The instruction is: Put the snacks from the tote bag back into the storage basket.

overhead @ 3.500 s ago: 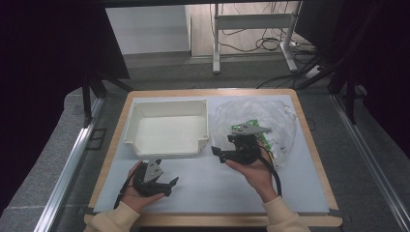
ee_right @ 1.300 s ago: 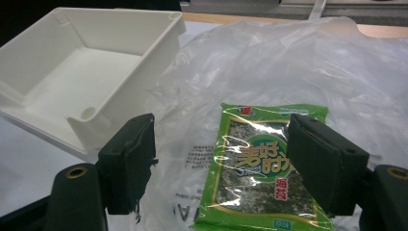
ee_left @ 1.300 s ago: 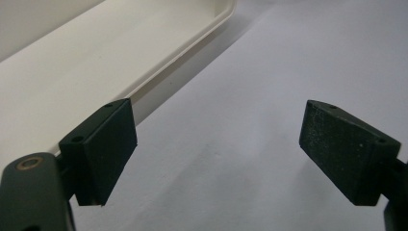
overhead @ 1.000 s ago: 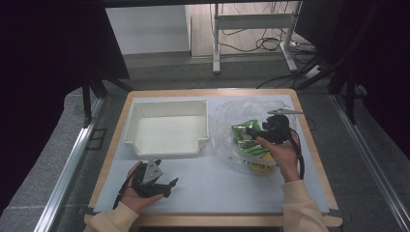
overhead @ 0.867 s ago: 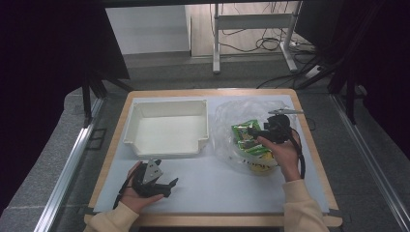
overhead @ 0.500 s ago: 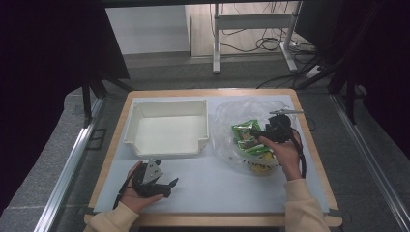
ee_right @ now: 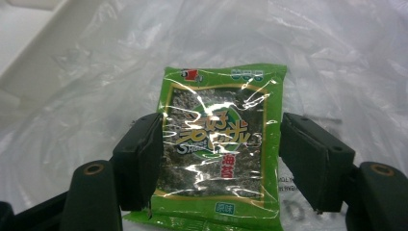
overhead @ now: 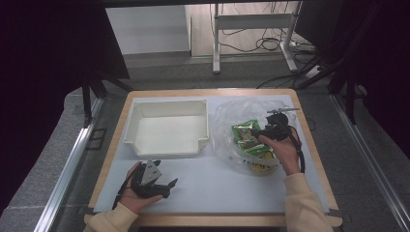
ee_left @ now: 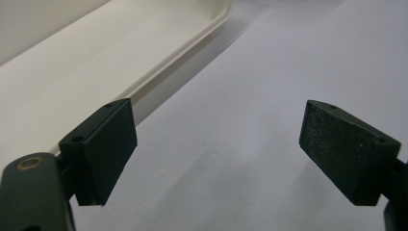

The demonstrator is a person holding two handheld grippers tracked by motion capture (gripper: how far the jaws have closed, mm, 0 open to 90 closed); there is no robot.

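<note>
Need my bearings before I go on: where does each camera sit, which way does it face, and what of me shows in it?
High view: above the near table edge, looking forward and down; both forearms, left gripper, right gripper.
Left gripper view: between its open jaws, across the white mat at the tray.
Right gripper view: down onto a green seaweed packet between its jaws, on clear plastic bag.
Shared: high and right views show the packet.

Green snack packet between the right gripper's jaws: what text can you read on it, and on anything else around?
"Seaweed" in white letters, partly lost in glare: green seaweed snack packet.
Large yellow Chinese characters above it: same packet.
Small logos along the packet's top edge: too small to read.
Yellow print on the clear plastic bag: blurred.
</note>
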